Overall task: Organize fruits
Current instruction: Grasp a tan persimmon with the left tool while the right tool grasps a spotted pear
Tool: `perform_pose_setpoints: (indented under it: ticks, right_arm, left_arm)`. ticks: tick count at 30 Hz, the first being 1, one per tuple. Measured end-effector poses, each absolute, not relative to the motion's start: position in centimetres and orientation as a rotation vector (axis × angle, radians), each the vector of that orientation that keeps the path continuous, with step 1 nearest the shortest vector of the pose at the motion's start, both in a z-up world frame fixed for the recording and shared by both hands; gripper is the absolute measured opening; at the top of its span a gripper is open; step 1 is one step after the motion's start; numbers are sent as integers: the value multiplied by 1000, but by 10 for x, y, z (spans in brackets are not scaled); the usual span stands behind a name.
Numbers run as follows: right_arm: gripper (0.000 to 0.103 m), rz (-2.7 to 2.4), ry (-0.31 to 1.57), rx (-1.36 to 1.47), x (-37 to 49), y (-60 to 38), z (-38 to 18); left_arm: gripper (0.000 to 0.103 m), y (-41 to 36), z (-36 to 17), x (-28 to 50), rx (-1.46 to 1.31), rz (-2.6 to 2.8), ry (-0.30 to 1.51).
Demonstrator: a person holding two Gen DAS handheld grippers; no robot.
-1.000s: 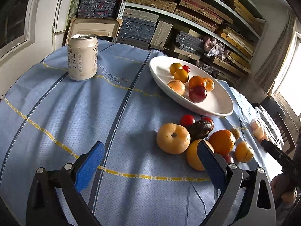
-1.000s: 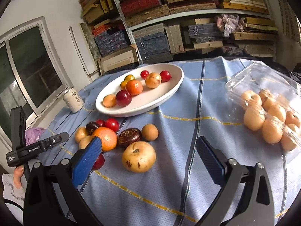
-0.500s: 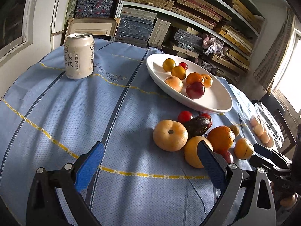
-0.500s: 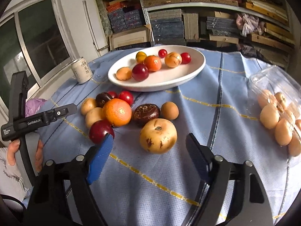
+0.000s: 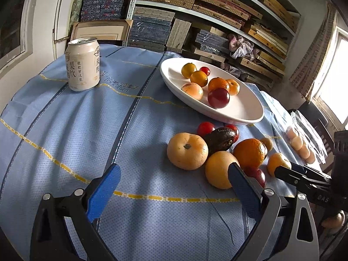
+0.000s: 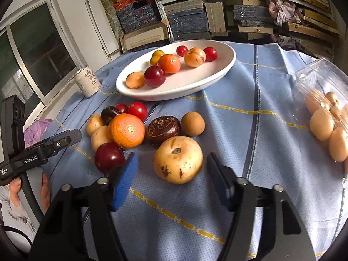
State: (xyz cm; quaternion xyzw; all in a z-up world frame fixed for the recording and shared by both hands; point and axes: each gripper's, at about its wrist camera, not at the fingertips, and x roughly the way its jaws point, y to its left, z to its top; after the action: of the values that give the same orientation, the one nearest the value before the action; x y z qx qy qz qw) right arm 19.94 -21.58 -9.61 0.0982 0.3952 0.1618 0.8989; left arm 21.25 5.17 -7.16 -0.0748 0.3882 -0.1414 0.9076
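A white oval plate [image 6: 208, 74] [image 5: 243, 111] holds several small fruits on the blue tablecloth. In front of it lies a loose pile: an orange [image 6: 126, 130] [image 5: 249, 153], a dark red plum [image 6: 108, 157], a dark brown fruit [image 6: 163, 129], a small tan fruit [image 6: 193, 123] and a large yellow pear [image 6: 178, 159]. My right gripper [image 6: 174, 181] is open, low over the cloth, with the pear just ahead between its fingers, not touched. My left gripper [image 5: 174, 183] is open and empty, with a yellow fruit [image 5: 219, 169] by its right finger.
A white drink can [image 5: 83, 64] [image 6: 87, 84] stands at the far left of the table. A clear plastic box of pale round fruits [image 6: 326, 117] [image 5: 304, 143] lies at the right edge. Shelves of stacked boxes stand behind the table.
My right gripper has moved forward and down toward the pear, which now sits between its fingers. My left gripper has drifted slightly closer to the fruit pile.
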Motion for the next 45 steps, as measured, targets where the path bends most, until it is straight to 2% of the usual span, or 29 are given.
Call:
perform_pose_setpoints:
  ticks: [15, 20, 28, 34, 38, 42, 43, 45]
  right_arm:
    - [45, 359, 822, 242, 196, -221, -98]
    - [45, 360, 822, 242, 196, -221, -98]
    - [45, 361, 823, 245, 195, -220, -98]
    - [45, 362, 822, 248, 194, -220, -99]
    - [45, 362, 822, 247, 194, -220, -99]
    - [45, 363, 822, 250, 194, -220, -98]
    - [45, 363, 822, 249, 194, -221, -98]
    - [45, 363, 823, 249, 194, -220, -98]
  left_arm:
    - [99, 58, -65, 222, -135, -251, 752]
    - [99, 51, -67, 237, -133, -293, 791]
    - [99, 31, -69, 241, 97, -197, 785]
    - [99, 38, -77, 254, 106, -191, 838]
    - [99, 32, -75, 256, 200, -149, 800]
    - [98, 25, -74, 261, 178, -239, 799]
    - [98, 23, -74, 262, 181, -247, 794]
    - [91, 21, -74, 262, 186, -269, 789]
